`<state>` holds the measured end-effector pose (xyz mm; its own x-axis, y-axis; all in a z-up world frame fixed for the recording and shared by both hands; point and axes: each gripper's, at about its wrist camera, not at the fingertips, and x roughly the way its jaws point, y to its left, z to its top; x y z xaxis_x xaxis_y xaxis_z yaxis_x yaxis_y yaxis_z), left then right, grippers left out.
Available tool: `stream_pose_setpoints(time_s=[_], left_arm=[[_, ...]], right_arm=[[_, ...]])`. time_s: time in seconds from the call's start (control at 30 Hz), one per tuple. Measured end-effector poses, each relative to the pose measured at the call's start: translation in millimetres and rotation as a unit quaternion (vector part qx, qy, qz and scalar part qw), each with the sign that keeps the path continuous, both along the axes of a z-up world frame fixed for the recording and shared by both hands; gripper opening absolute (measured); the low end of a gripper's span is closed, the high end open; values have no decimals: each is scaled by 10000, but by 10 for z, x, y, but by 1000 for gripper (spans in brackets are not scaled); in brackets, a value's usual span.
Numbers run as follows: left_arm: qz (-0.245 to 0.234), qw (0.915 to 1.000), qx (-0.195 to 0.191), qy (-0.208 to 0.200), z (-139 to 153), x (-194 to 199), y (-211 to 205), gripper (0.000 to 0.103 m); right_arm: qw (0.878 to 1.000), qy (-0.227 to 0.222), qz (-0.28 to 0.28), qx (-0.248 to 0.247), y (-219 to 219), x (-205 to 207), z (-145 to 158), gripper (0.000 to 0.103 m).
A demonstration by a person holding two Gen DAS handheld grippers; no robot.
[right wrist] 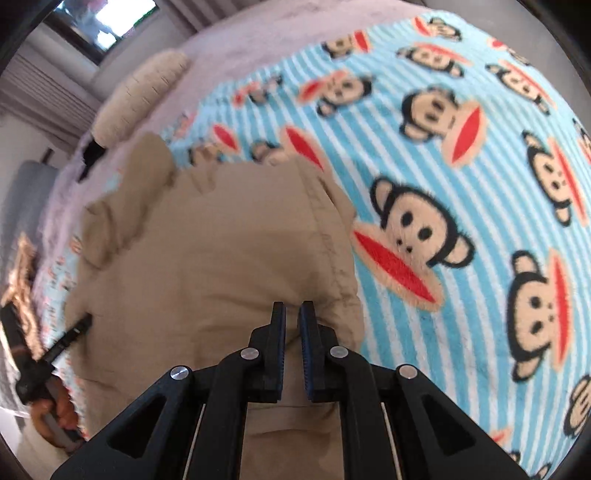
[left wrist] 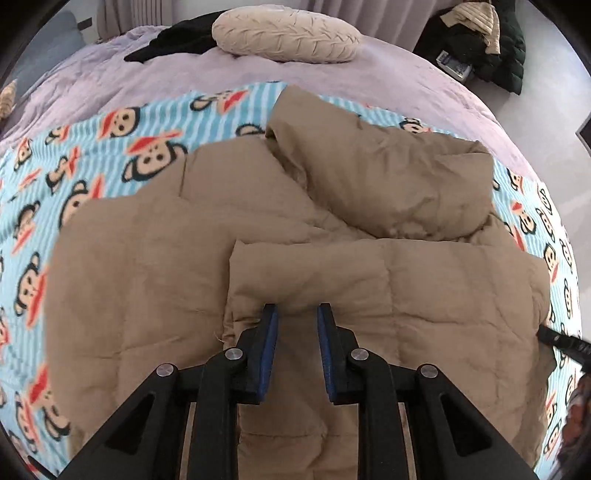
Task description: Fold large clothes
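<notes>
A tan quilted jacket [left wrist: 332, 206] lies partly folded on a monkey-print blanket [left wrist: 110, 166], one flap turned over its near half. My left gripper [left wrist: 298, 314] points down at that flap's edge. Its jaws stand apart, tips against the fabric, with nothing pinched between the pads. In the right wrist view the jacket [right wrist: 221, 240] fills the lower left and the blanket [right wrist: 461, 155] the right. My right gripper [right wrist: 292, 308] is shut to a thin slit, tips on the jacket near its stitched hem; I see no fabric between them. A hand [right wrist: 55, 406] holds the left gripper at the jacket's far side.
A beige pillow [left wrist: 286, 35] and a black garment [left wrist: 177, 38] lie at the far end of the purple bed cover [left wrist: 369, 81]. Dark clothes [left wrist: 480, 48] are piled on the floor at the back right. A window [right wrist: 103, 18] is beyond the bed.
</notes>
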<state>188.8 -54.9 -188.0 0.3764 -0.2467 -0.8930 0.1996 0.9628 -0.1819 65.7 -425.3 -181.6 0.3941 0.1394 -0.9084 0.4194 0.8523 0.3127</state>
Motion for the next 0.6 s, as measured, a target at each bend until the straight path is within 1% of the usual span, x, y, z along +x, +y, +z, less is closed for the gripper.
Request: stream_pose_setpoints(time_s=[0.03,0.1,0.23,0.3,0.37,0.47,0.53,0.6], left_arm=[[-41,10000,16,-14,-31,11,-21,24],[-119,9999,72,-51,-72,27,-73,24],[-154,9995,242,-99,-68,33,-130,24],[-141,9994,310,-103,18,-14,-127,24],[-172,9990,379,-183,127,-99,-76,24],[-225,9988,356,-248,273,-306,40,24],[-268,9988,346,-226,306,-427,80,24],[-341,9982,435,-224,283,-557,87,24]], right_arm=[[9999,32,33,-121,6,10,-73,3],[9995,13,47,-318,15,28,-180,3],[9987,13,-13,-504,3,65,-235,3],[9986,23,-25,-521,0,62,-187,3],[9981,31,40,-609,7,36,-133,7],[9953,-10,211,-943,71,-71,-3,7],[9931,-45,302,-1136,130,-171,64,7],[9914,-92,367,-1255,184,-314,128,8]])
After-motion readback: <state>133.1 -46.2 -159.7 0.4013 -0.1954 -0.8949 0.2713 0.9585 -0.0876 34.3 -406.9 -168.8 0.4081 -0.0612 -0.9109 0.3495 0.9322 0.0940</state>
